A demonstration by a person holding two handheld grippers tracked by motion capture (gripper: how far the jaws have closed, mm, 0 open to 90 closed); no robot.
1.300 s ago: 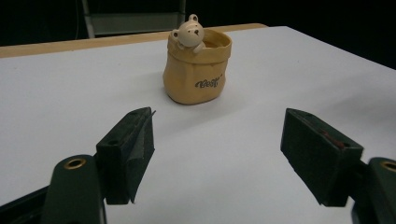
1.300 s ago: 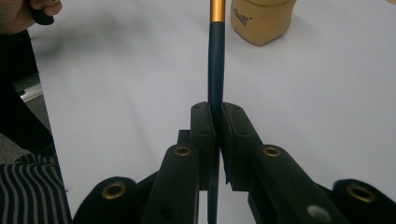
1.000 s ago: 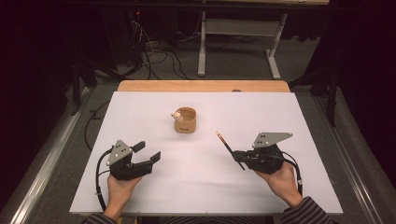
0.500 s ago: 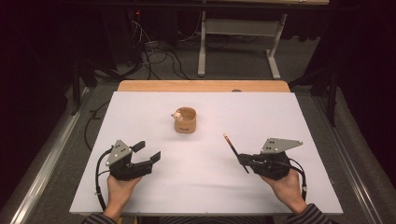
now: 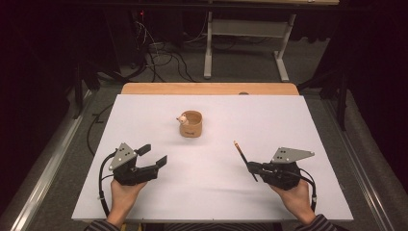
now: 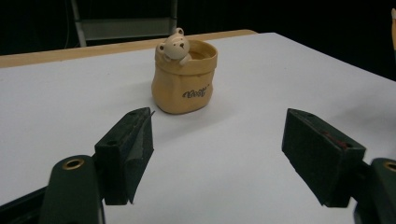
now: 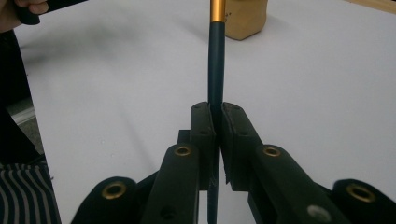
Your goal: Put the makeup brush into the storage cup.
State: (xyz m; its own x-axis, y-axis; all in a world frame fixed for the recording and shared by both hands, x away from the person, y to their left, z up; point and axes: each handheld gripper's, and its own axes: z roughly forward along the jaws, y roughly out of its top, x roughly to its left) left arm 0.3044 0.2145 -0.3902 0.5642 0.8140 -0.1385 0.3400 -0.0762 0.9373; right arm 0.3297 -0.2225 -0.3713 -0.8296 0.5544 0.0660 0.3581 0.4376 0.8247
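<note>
While a person's two hands rest near the front edge of a white table (image 5: 308, 120), each holds a black two-jaw gripper. The right gripper (image 5: 251, 166), at the front right, has its jaws pressed together on a dark pencil (image 5: 241, 157); in the right gripper view the pencil (image 7: 215, 60) runs straight out from between the jaws, its gold band toward the far end. From above, the pencil slants up and away toward the middle of the table, its tip in the air. The left gripper (image 5: 154, 155), at the front left, has its jaws spread wide with nothing between them. A small tan pot (image 5: 191, 123) with a bear figure on its rim stands in the middle of the table, well apart from both grippers. Bare white surface lies all around the pot, between the two grippers, and out to the side edges.
</note>
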